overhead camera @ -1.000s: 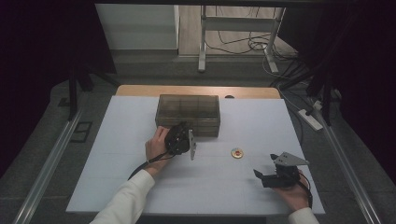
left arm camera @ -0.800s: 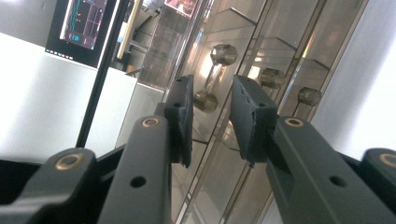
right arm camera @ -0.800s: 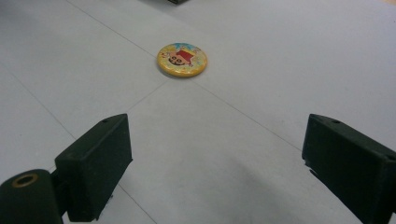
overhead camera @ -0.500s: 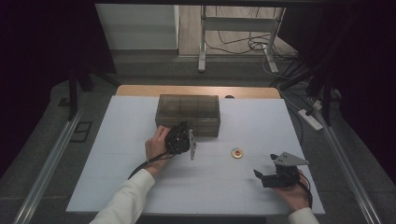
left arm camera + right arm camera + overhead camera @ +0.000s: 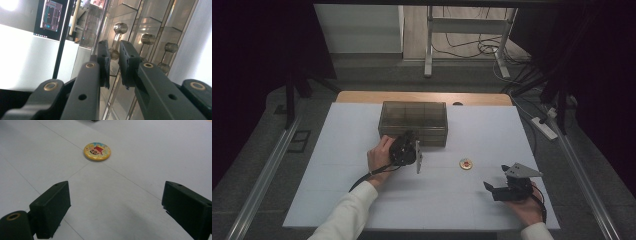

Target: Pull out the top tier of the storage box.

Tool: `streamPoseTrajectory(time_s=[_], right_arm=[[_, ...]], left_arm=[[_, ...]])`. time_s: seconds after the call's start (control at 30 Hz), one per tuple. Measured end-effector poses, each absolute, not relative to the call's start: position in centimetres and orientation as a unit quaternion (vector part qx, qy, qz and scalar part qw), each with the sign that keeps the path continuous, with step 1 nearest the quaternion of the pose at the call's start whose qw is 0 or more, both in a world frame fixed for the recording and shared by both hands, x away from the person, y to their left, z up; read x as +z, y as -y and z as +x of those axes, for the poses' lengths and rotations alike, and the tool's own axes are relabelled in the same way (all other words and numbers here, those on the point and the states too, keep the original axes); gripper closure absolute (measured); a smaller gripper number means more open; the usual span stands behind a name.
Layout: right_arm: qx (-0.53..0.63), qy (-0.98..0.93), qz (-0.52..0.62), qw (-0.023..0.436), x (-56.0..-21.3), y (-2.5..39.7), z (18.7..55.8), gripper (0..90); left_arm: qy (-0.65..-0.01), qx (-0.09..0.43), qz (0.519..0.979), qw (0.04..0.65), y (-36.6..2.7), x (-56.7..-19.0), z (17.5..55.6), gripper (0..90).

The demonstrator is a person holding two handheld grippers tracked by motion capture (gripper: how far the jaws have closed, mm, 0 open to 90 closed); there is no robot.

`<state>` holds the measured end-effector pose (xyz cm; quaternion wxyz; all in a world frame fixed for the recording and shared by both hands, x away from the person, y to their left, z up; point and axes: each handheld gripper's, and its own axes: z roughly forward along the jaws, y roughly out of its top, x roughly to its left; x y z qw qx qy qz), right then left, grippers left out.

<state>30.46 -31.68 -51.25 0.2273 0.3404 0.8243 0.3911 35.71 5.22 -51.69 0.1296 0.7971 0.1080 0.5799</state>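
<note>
Right gripper view: round glossy badge [image 5: 97, 151] on seemingly matte table [image 5: 155, 152].

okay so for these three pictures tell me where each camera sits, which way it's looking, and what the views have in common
High view: fixed above the person's side, looking forward and down on the white table; both forearms show, with the left gripper at the smoky clear box and the right gripper near the round badge.
Left gripper view: rides the left gripper, looking along nearly closed jaws at the box's knobbed front.
Right gripper view: rides the right gripper, looking low between wide-open jaws toward the badge.
Shared: box in the high and left gripper views; badge in the high and right gripper views.
</note>
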Motion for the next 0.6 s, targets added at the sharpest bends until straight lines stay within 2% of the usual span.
streamPoseTrajectory(time_s=[0.6], right_arm=[[0.392,-0.824,0.341,0.227,-51.27,31.69,30.49,8.1]], left_arm=[[-0.097,0.592,0.791,0.118,-5.15,-51.89,35.59,80.0]])
